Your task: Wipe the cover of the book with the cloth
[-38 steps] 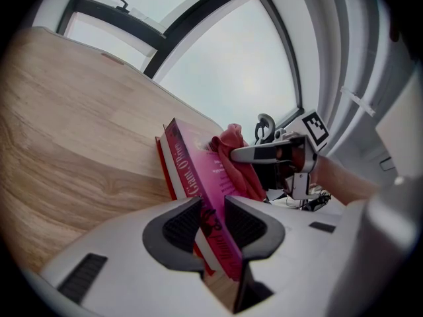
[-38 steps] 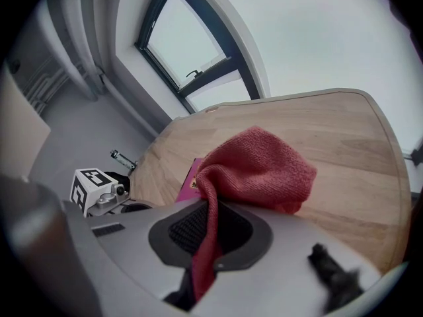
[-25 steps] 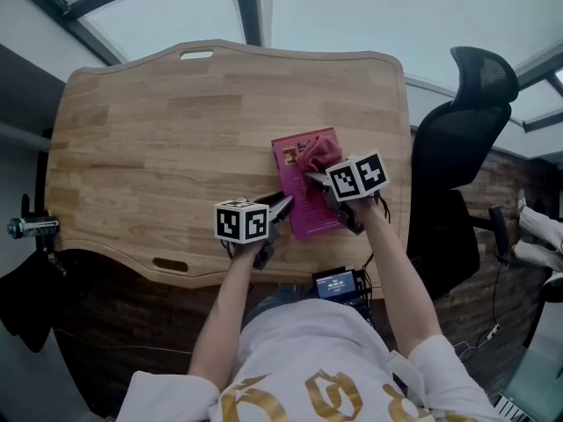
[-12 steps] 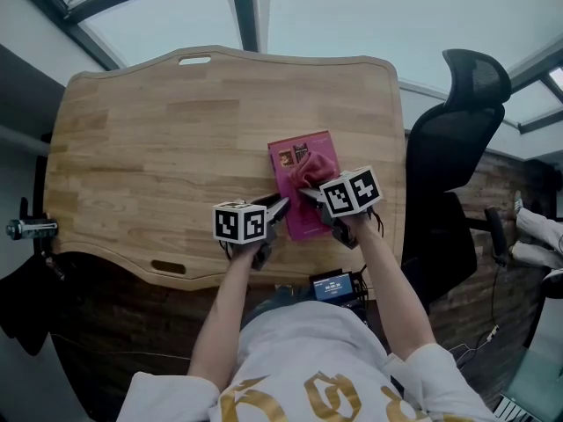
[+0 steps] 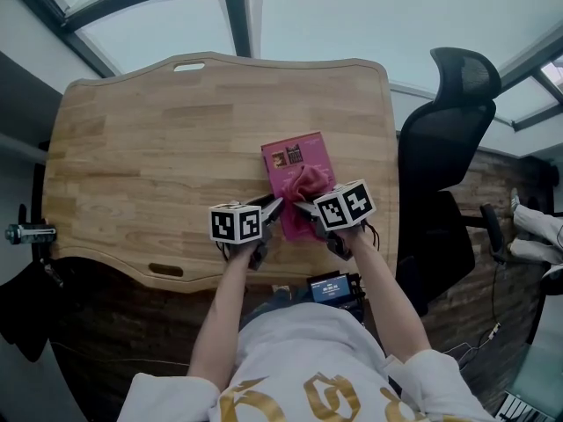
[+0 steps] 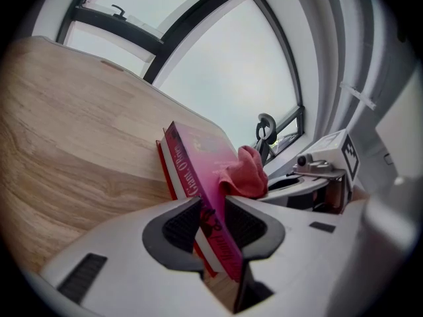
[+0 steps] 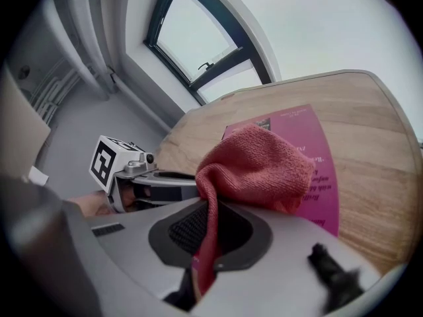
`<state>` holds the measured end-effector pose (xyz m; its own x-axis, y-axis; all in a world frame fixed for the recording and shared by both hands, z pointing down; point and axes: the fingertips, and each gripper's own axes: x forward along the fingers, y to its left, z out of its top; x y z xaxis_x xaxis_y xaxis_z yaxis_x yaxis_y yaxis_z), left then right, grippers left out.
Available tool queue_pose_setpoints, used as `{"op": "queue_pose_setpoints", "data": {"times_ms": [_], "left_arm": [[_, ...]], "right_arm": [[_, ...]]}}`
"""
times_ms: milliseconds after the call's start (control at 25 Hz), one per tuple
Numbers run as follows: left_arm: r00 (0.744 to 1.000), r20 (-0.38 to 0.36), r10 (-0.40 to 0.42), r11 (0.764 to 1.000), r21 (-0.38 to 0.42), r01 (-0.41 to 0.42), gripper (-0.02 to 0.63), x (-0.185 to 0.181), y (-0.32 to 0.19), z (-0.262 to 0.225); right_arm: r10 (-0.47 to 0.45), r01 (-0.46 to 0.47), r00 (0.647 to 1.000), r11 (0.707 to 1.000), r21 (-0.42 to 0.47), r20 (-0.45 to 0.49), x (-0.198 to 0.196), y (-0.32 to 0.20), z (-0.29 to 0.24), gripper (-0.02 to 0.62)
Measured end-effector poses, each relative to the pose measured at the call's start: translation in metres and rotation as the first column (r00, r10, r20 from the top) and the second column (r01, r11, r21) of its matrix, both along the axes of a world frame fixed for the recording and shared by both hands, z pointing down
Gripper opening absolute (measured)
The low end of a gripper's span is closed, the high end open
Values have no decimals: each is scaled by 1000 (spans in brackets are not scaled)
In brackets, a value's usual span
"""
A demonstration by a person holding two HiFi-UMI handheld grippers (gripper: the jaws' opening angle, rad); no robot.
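A pink book is seen lying on the wooden table, near its front right edge. The book's near end is pinched by the left gripper, its 2 jaws pressed against the book from either side. A red cloth is clamped between the jaws of the right gripper and is bunched on the cover, touching it. The 2 grippers are held just beside each other. A black chair is seen right of the table.
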<state>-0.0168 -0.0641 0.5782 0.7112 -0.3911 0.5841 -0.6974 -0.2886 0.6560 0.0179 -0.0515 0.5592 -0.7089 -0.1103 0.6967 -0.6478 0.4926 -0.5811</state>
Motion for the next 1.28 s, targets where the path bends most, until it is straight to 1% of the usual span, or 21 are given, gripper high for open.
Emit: {"op": "queue_pose_setpoints", "data": {"times_ms": [120, 240, 280, 360, 440, 560, 600, 680, 800, 880, 1000, 1160, 1280], "left_arm": [[1000, 7, -7, 1000, 15, 7, 123, 0, -1, 0], [999, 53, -10, 999, 54, 7, 122, 0, -1, -3], [997, 77, -7, 998, 67, 1, 118, 0, 0, -4], [993, 118, 6, 996, 90, -16, 98, -1, 3, -8], [991, 133, 6, 993, 117, -22, 87, -3, 5, -16], [989, 146, -16, 984, 176, -10, 51, -10, 7, -32], [987, 158, -24, 979, 202, -9, 36, -12, 6, -38], [982, 187, -39, 966, 258, -10, 26, -16, 6, -52], [976, 212, -57, 947, 320, -15, 23, -21, 10, -72], [975, 211, -61, 939, 343, -16, 18, -21, 15, -83], [976, 210, -65, 925, 379, -19, 18, -21, 22, -101], [968, 237, -87, 893, 448, -29, 18, -19, 30, -122], [957, 269, -112, 856, 515, -44, 18, -16, 37, -142]], "right_arm": [[9, -9, 1000, 1000, 7, 13, 1, 4, 5, 40], [28, -29, 999, 999, 25, 35, 1, 4, 2, 40], [30, -32, 999, 998, 48, 37, 1, 4, -1, 40], [35, -38, 999, 992, 123, 28, 3, 3, -6, 40], [50, -50, 999, 977, 208, 5, 6, 3, -13, 40], [79, -61, 996, 944, 325, -43, 12, 5, -23, 40], [88, -61, 994, 931, 361, -59, 14, 6, -27, 40], [112, -67, 990, 902, 426, -82, 18, 8, -37, 40], [156, -83, 983, 858, 507, -102, 22, 14, -50, 40], [179, -85, 977, 829, 553, -118, 26, 19, -59, 40], [231, -111, 965, 784, 611, -121, 35, 26, -78, 40], [285, -140, 952, 728, 671, -110, 48, 36, -101, 40], [308, -146, 945, 692, 707, -106, 59, 46, -117, 40]]}}
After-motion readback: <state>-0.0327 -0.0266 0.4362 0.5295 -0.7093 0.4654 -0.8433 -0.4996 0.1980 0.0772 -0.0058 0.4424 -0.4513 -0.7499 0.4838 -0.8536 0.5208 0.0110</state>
